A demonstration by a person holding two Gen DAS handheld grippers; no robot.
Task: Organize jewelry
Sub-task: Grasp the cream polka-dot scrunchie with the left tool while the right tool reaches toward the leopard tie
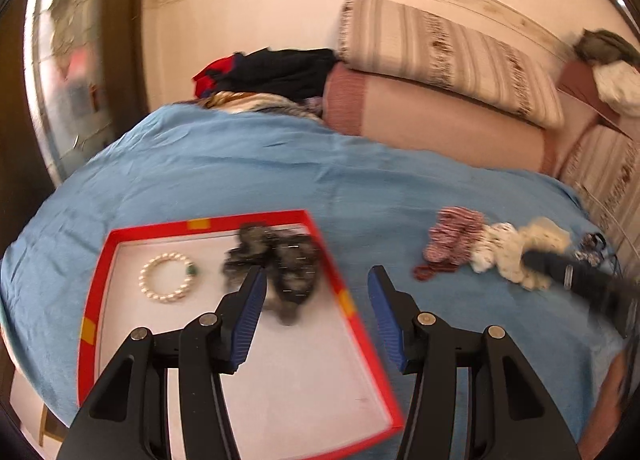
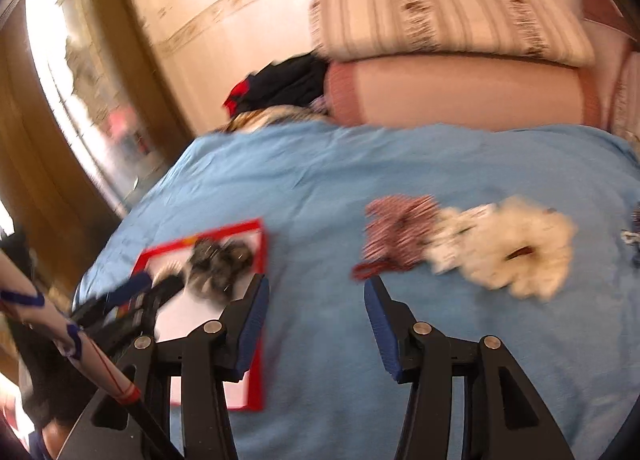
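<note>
Both the left gripper (image 1: 316, 280) and right gripper (image 2: 316, 288) hang open and empty; a dark scrunchie (image 1: 276, 264) and pearl bracelet (image 1: 168, 278) lie in the red tray (image 1: 344, 292).

Bare blue bedspread (image 2: 320, 188) btwn my red tray (image 1: 344, 292) on left & scrunchie pile (image 2: 480, 248) on right gives open passage; pillows (image 1: 440, 56) block far end.

We note a red-rimmed white tray (image 1: 336, 284), a cream pearl bracelet (image 1: 166, 278), dark mottled scrunchies (image 1: 280, 260), 1 red-and-white striped scrunchie (image 1: 456, 234), a blue bedspread (image 1: 240, 168) and beige striped cushions (image 1: 440, 52).
</note>
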